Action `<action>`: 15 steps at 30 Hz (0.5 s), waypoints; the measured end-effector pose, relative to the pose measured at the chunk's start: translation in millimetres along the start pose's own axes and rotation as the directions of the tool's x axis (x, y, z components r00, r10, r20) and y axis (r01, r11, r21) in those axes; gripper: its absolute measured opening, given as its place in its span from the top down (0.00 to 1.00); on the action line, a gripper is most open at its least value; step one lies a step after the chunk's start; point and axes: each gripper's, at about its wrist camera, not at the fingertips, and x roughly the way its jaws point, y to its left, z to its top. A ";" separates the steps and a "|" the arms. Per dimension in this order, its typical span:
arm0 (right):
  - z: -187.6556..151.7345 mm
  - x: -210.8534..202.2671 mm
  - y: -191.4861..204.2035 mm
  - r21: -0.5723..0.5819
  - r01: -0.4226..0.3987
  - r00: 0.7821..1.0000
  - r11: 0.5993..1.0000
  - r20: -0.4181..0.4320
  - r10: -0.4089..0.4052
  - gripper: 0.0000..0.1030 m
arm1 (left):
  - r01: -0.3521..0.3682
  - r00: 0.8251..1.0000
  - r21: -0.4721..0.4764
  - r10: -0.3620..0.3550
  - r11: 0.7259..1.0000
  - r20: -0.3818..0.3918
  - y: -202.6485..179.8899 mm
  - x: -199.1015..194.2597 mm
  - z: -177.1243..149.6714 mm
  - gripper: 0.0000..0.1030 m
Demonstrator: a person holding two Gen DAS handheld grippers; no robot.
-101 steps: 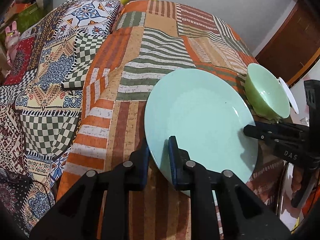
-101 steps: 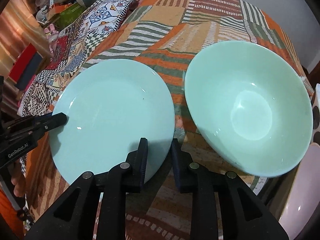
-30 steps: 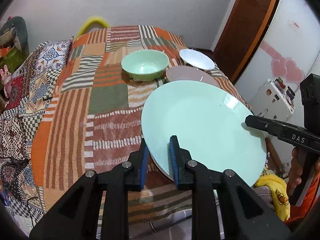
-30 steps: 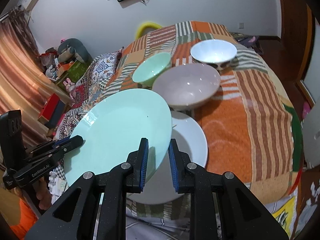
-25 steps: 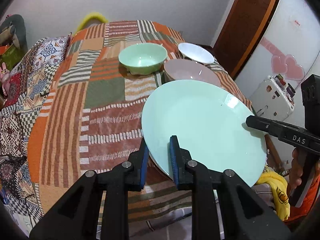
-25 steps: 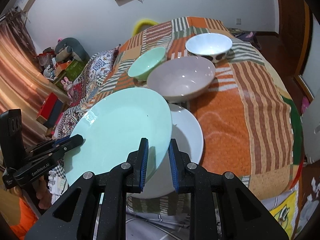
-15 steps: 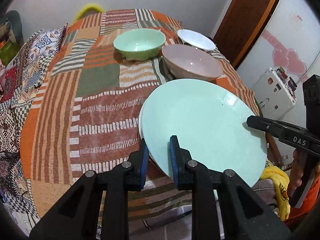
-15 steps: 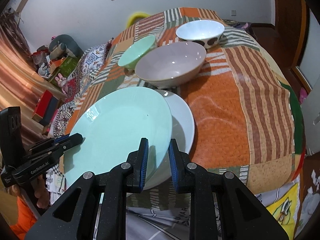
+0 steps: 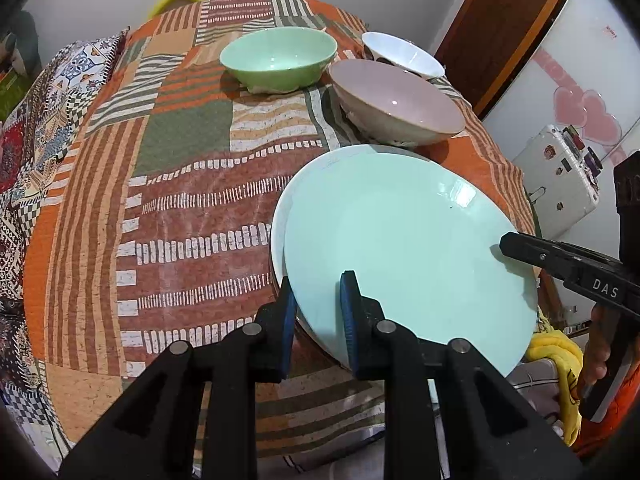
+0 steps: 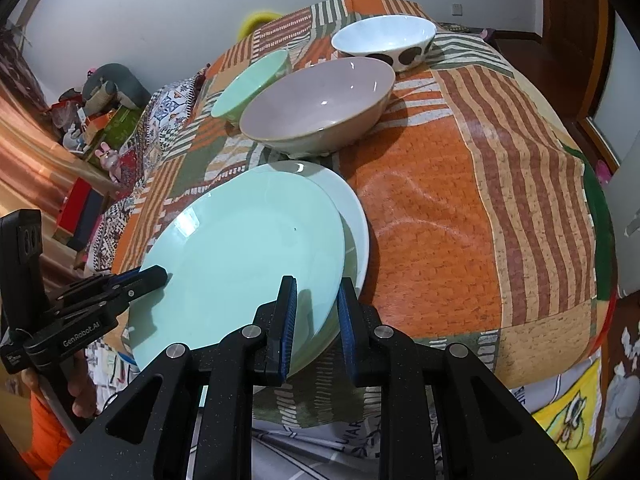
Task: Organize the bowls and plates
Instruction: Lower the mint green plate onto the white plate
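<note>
Covering the bed, a patchwork quilt [image 9: 180, 184]; mint plate [image 9: 400, 240] over white plate [image 10: 356, 224], pinched by left tool [image 9: 316, 304] at 6 o'clock, right tool [image 10: 316, 308] likewise.

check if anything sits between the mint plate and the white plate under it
Nothing visible does. The mint plate, gripped at opposite rims by the left gripper and right gripper, hangs over the bare white plate; the bowls stand behind.

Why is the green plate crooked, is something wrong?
Nothing is broken or spilled. The mint green plate sits tilted and off-centre over the white plate because both grippers, left gripper and right gripper, hold its rim. The three bowls stand upright.
</note>
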 end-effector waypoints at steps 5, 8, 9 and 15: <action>2.5 1.9 -0.2 -0.001 0.008 1.000 1.000 -0.002 -0.008 0.82 | -0.003 1.000 -0.001 0.003 1.000 0.003 1.0 4.1 3.6 0.79; 4.6 3.7 -0.5 -0.003 0.007 1.000 1.000 -0.003 -0.007 0.82 | -0.007 1.000 -0.003 0.007 1.000 0.003 2.7 6.4 6.5 0.79; 5.2 4.3 -0.7 -0.002 0.005 1.000 1.000 -0.005 -0.005 0.82 | -0.010 1.000 -0.002 0.010 1.000 0.004 3.0 6.9 7.3 0.79; 5.6 9.2 -1.0 -0.012 -0.006 1.000 1.000 -0.015 0.006 0.82 | -0.066 0.998 0.026 0.066 0.997 0.005 2.1 12.2 8.4 0.77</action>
